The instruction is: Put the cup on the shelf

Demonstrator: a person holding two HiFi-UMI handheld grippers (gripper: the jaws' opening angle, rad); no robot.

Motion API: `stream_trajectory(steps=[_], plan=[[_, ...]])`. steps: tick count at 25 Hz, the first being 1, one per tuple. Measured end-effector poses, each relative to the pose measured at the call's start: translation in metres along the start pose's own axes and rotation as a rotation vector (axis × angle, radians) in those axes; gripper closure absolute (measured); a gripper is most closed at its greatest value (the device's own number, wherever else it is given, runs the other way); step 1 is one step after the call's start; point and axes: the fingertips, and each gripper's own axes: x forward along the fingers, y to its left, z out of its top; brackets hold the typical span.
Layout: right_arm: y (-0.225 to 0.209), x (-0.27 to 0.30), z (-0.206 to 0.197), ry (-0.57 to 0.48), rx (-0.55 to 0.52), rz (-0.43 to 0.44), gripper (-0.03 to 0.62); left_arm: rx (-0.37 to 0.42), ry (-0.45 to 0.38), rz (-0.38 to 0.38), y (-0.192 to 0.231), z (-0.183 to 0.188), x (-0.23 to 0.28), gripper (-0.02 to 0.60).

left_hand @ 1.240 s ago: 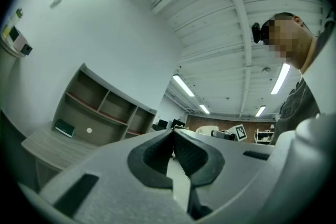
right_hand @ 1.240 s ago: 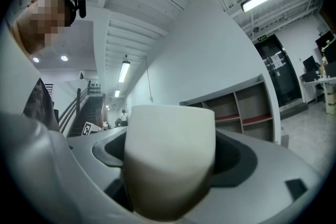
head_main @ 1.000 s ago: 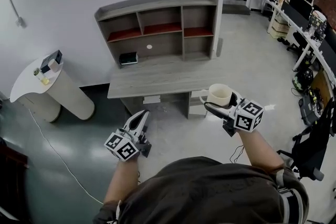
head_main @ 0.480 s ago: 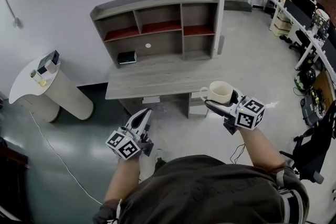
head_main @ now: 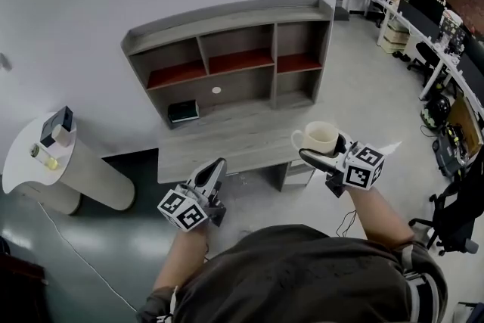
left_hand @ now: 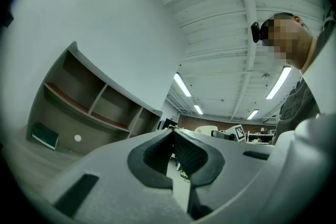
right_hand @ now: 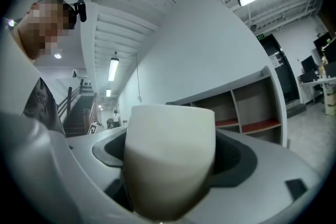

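Note:
A cream cup (head_main: 319, 138) with its handle to the left sits upright between the jaws of my right gripper (head_main: 324, 150), which is shut on it and holds it in the air over the desk's front right part. In the right gripper view the cup (right_hand: 170, 157) fills the gap between the jaws, and the grey shelf unit (right_hand: 247, 107) shows behind it. The shelf unit (head_main: 227, 49) stands on the desk against the wall, with red-lined upper compartments. My left gripper (head_main: 214, 172) is shut and holds nothing, in front of the desk's front edge.
The grey desk (head_main: 227, 140) carries a small dark box (head_main: 183, 111) under the shelf. A white round table (head_main: 38, 163) with small items stands at the left. Office desks, monitors and chairs (head_main: 446, 125) line the right side.
The shelf and desk have shifted right and look nearer in the head view. Both grippers keep much the same pose, and the cup stays in the right one.

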Motion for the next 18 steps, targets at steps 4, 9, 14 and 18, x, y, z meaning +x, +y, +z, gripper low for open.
stream_trajectory(steps=[4, 9, 14, 18], plan=[[-0.017, 0.066, 0.012, -0.023, -0.001, -0.044, 0.152, 0.013, 0.029, -0.049, 0.065, 0.033, 0.017, 0.584], [-0.038, 0.135, 0.024, -0.035, -0.012, -0.081, 0.152, 0.018, 0.036, -0.081, 0.134, 0.065, 0.028, 0.584], [-0.060, 0.181, 0.030, -0.035, -0.014, -0.103, 0.152, 0.032, 0.058, -0.098, 0.179, 0.076, 0.040, 0.584], [-0.080, 0.205, 0.030, -0.026, -0.011, -0.103, 0.152, 0.042, 0.069, -0.093, 0.207, 0.079, 0.053, 0.584]])
